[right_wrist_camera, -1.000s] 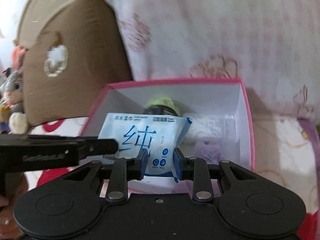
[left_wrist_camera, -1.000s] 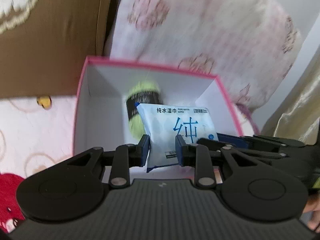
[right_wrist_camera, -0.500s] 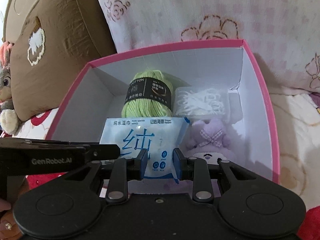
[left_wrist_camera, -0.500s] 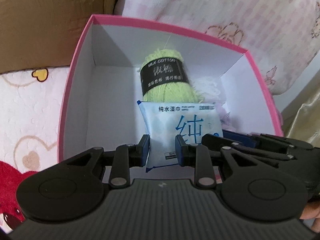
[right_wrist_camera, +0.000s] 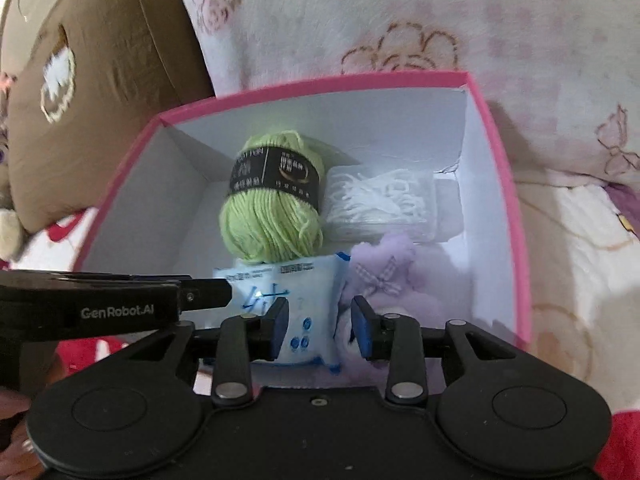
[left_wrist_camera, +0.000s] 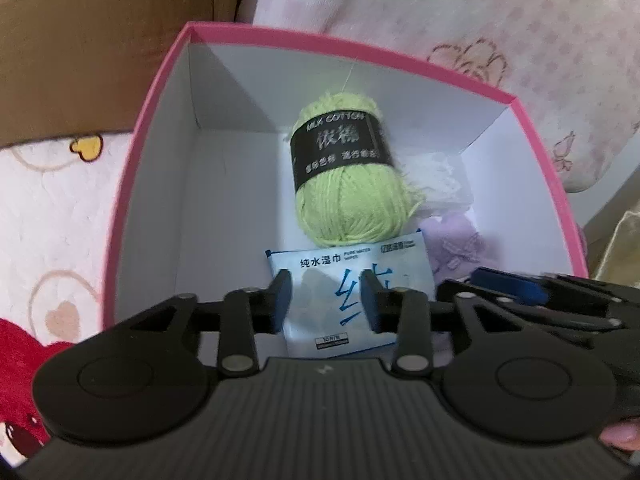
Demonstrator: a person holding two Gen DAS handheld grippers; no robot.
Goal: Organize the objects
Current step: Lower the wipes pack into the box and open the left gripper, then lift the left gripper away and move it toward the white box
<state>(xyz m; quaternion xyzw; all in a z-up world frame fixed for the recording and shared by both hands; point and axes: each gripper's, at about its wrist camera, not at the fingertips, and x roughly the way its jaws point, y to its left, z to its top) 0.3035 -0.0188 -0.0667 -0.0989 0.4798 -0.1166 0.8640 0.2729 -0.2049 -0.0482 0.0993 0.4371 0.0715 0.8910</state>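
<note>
A pink box (left_wrist_camera: 160,92) (right_wrist_camera: 500,160) with white walls holds a green yarn ball (left_wrist_camera: 352,208) (right_wrist_camera: 272,224), a clear case of white strands (right_wrist_camera: 380,200) and a purple plush toy (right_wrist_camera: 384,276). A blue-and-white wet wipes pack (left_wrist_camera: 324,268) (right_wrist_camera: 308,280) lies in the box, its far edge against the yarn. My left gripper (left_wrist_camera: 326,300) hovers over the pack's left part, jaws opening, pads off it. My right gripper (right_wrist_camera: 320,328) straddles the pack's right edge beside the plush, jaws opening too, pads clear. Each gripper shows in the other's view.
The box sits on a white blanket with heart prints (left_wrist_camera: 48,220). A brown cushion (left_wrist_camera: 100,40) (right_wrist_camera: 100,80) and a pink floral pillow (left_wrist_camera: 440,20) stand right behind the box. A stuffed toy (right_wrist_camera: 8,232) peeks in at the far left.
Both grippers sank into the box with the wipes pack pinched between their pads. Now both pairs of jaws have parted and the pack lies lower, in front of the yarn.
</note>
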